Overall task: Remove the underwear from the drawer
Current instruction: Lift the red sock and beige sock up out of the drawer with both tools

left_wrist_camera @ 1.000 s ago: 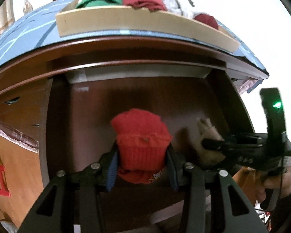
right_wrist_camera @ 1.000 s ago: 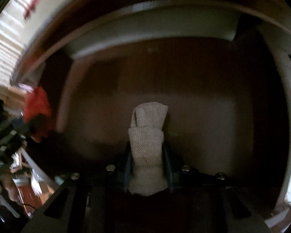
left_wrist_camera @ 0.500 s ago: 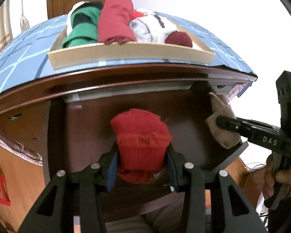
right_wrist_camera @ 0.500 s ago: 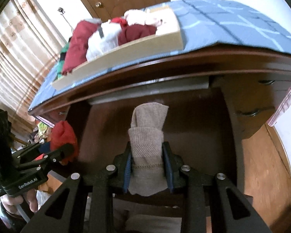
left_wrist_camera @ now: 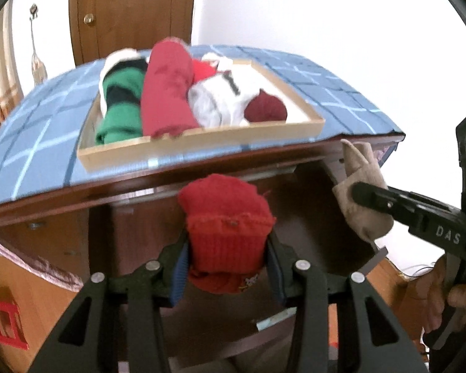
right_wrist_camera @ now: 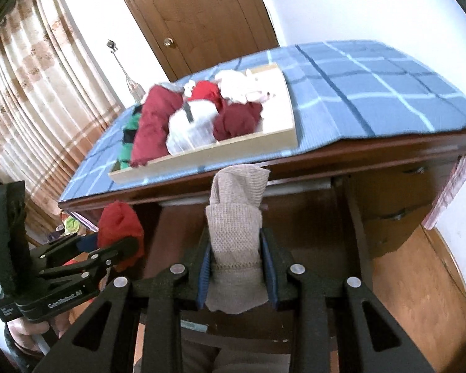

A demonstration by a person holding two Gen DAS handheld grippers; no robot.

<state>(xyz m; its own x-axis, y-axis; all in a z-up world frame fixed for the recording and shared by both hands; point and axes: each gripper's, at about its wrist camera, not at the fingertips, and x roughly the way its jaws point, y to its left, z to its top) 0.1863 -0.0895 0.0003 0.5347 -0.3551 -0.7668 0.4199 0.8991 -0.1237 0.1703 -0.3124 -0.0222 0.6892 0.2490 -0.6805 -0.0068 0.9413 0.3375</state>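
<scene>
**Both bundles lifted out of drawer, up near desktop level**

Raised since a second ago: both grippers up out of dark drawer cavity, tray and desktop now in full view.

Left gripper (left_wrist_camera: pixel 228 256) clenched on red knit bundle (left_wrist_camera: pixel 226 233); blue-padded fingers (left_wrist_camera: pixel 180 261) pressed into both sides. Bundle rolled, ribbed band across middle, small printed patch at lower edge. Held above open drawer (left_wrist_camera: pixel 133 230), just below desk's front edge.

Right gripper (right_wrist_camera: pixel 236 269) clenched on beige knit bundle (right_wrist_camera: pixel 236 227); folded, top flap upright, reaching desk edge in right wrist view. Same bundle seen from left wrist at far right, beside desk corner.

Beyond: wooden tray (left_wrist_camera: pixel 202 138) on blue checked cloth (right_wrist_camera: pixel 357 93), set back slightly from front edge. Tray packed on left with green, dark red, white and maroon rolls; bare patch at right end. Open air to right of desk corner. Wooden door (right_wrist_camera: pixel 202 15) and curtain (right_wrist_camera: pixel 31 93) behind.
</scene>
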